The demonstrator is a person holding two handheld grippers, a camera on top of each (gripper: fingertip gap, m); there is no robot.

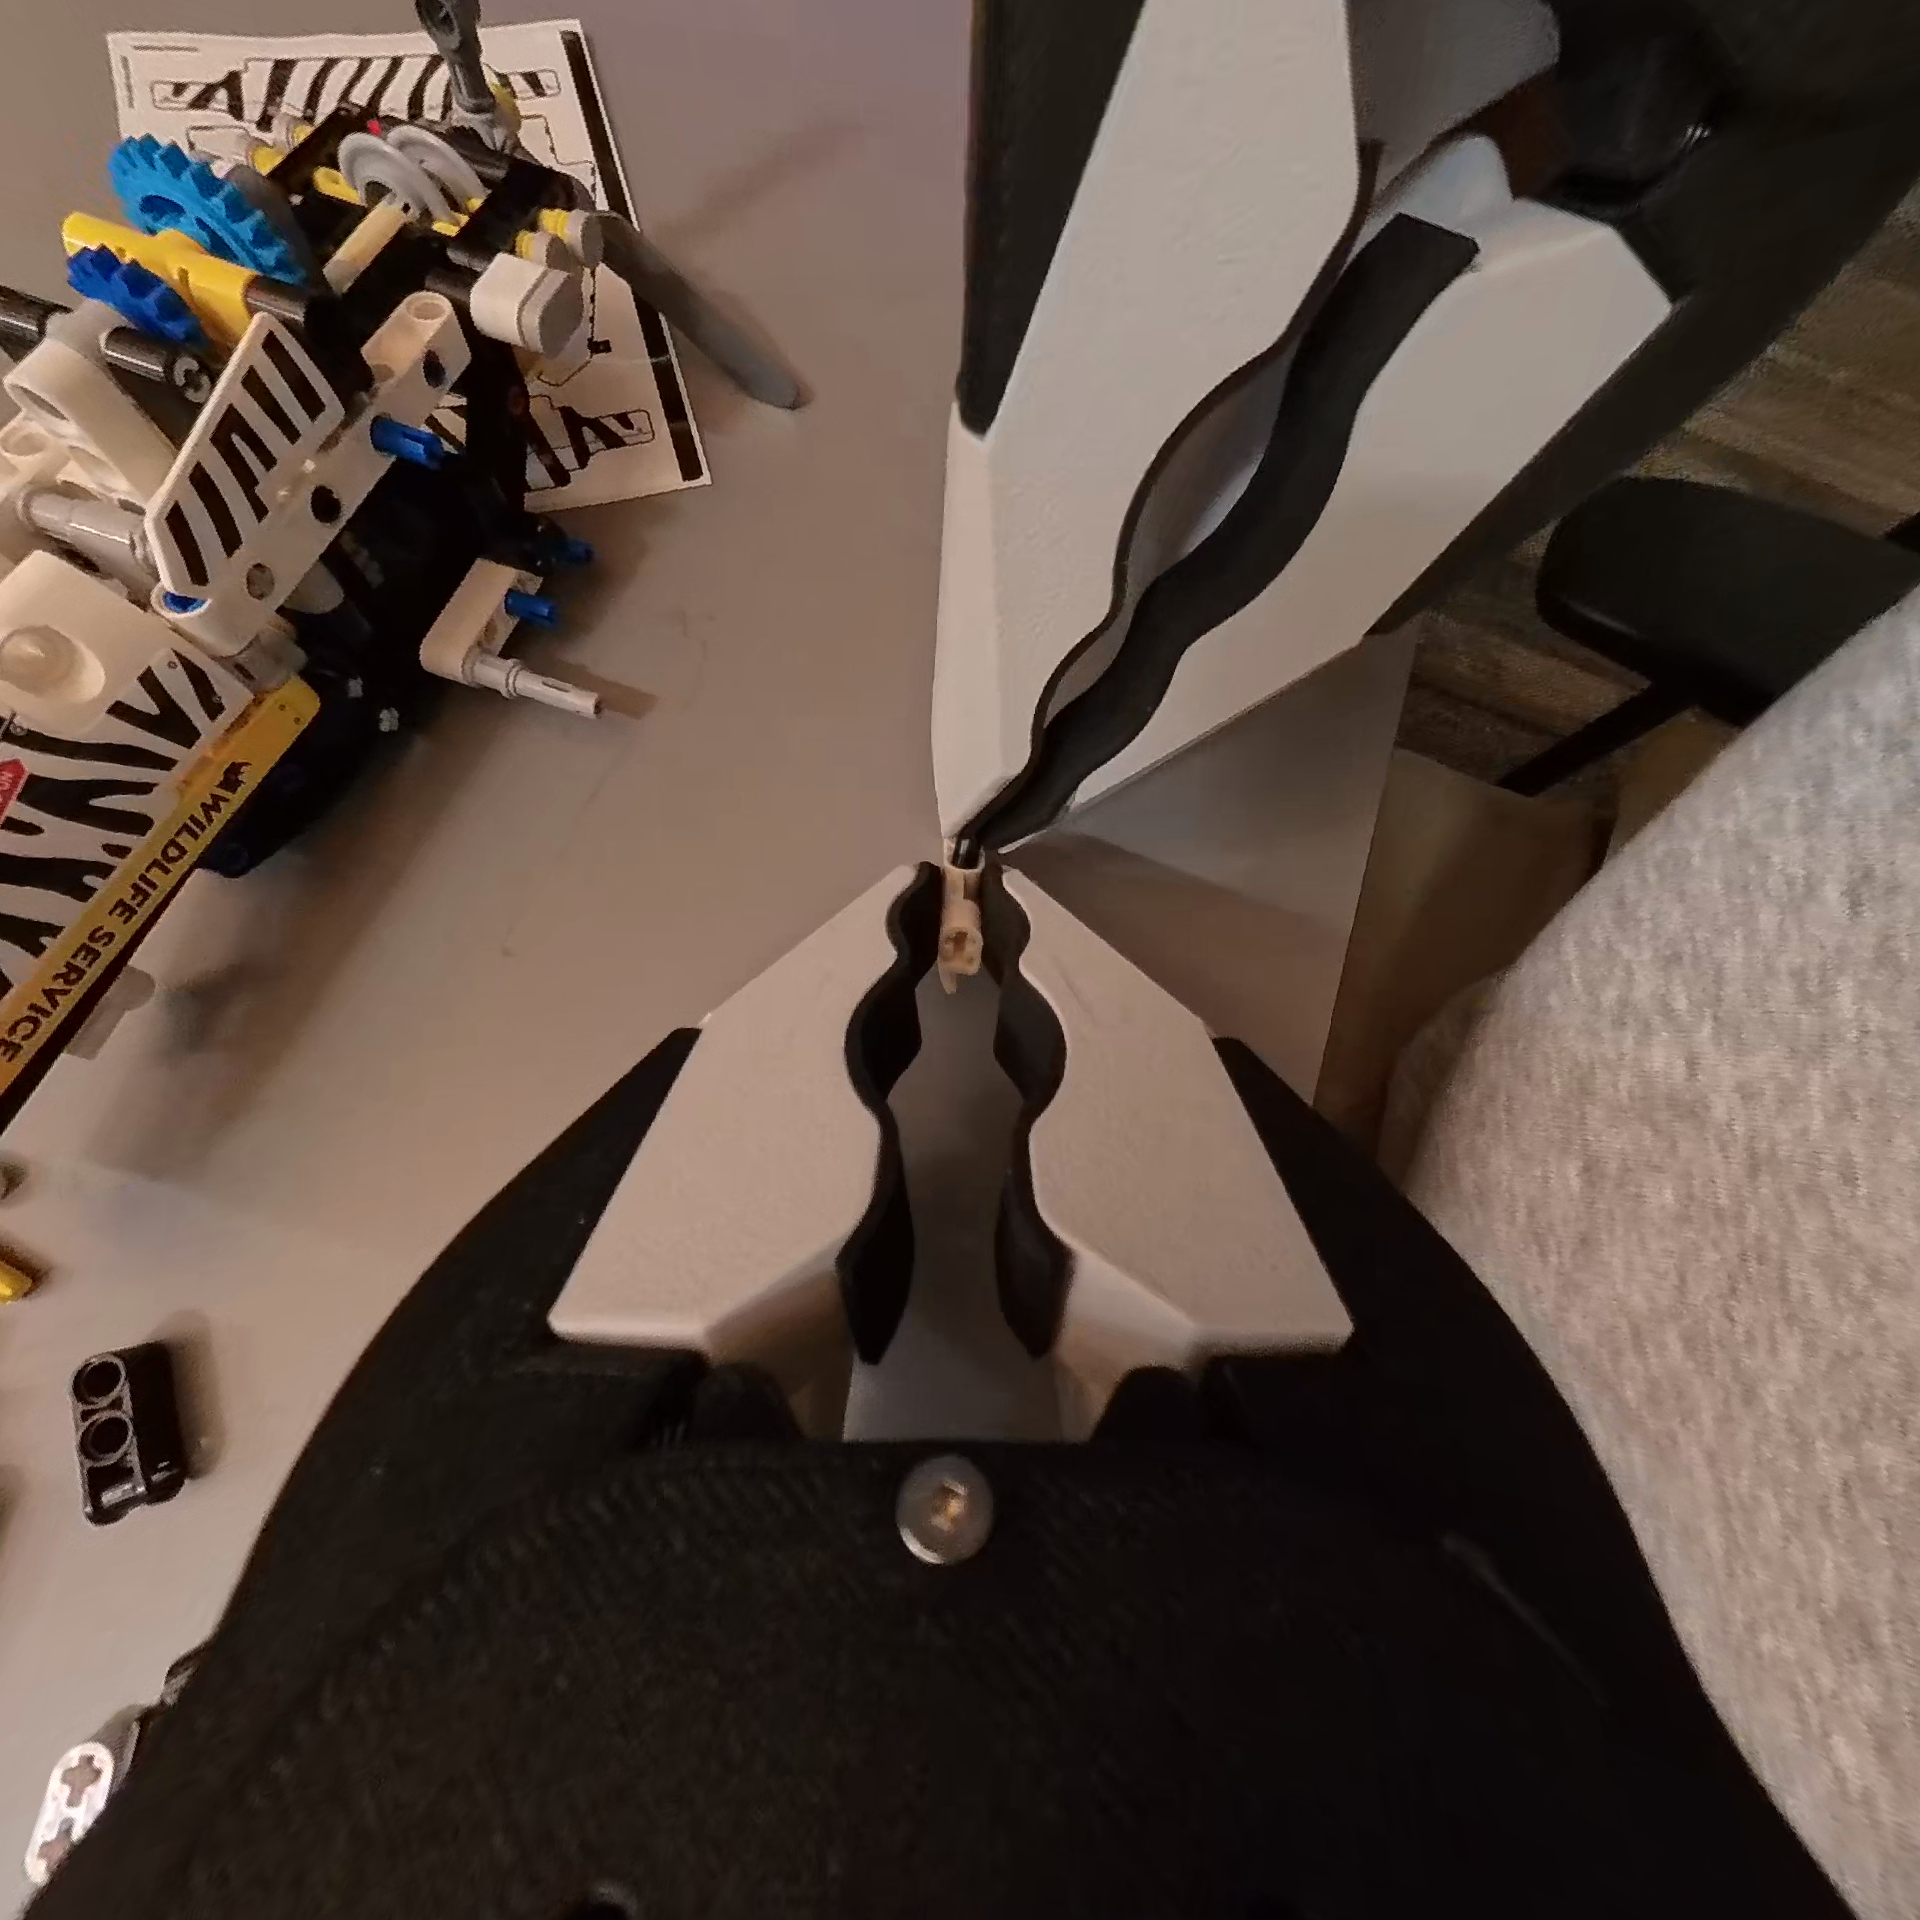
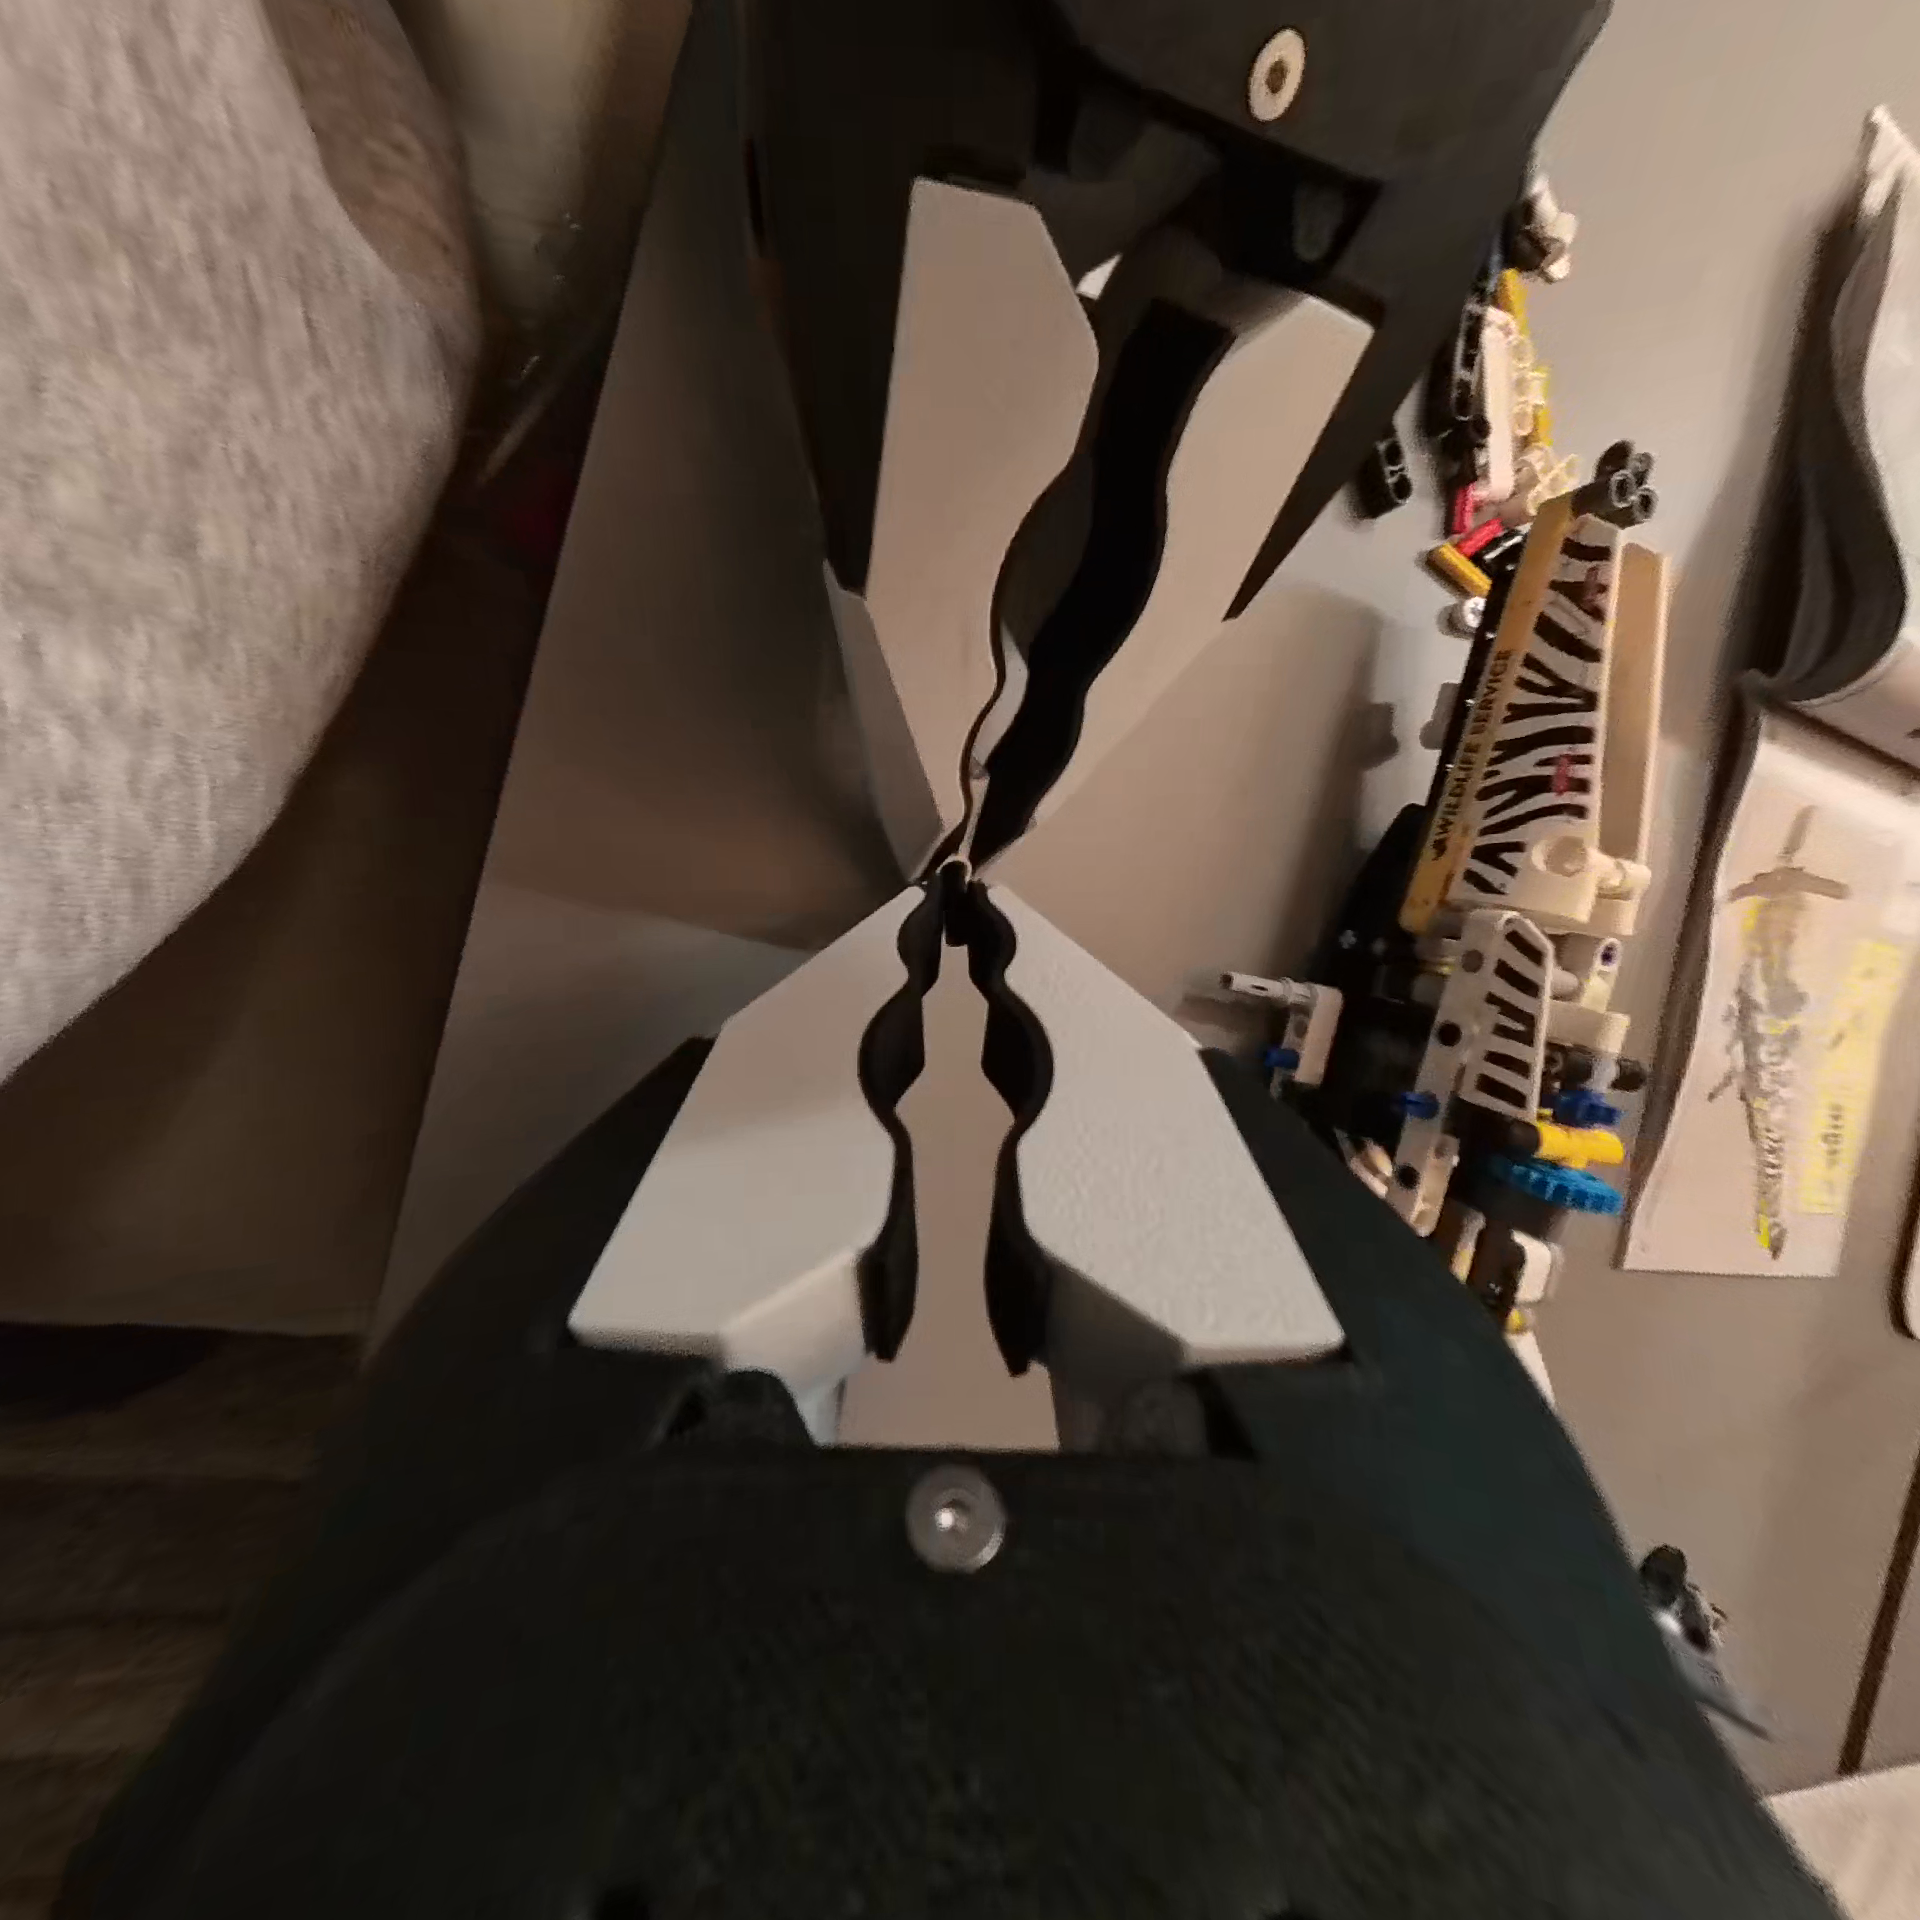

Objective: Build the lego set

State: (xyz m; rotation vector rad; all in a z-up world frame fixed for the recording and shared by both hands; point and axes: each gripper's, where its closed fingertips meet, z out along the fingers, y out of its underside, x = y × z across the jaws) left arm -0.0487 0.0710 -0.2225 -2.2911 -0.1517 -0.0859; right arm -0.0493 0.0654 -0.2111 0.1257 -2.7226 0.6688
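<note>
Left wrist view: I held the left gripper (image 1: 961,914) clamped on a small tan plastic pin (image 1: 958,935), tip-to-tip with the right gripper (image 2: 951,902), itself pinched nearly together on something dark; alignment should precede pushing.

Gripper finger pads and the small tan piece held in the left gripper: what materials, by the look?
Finger pads: matte black, wavy profile, probably rubber or soft printed plastic. Tan piece: smooth moulded plastic with a slight sheen and a round hole, pinched at the left gripper tips.
</note>
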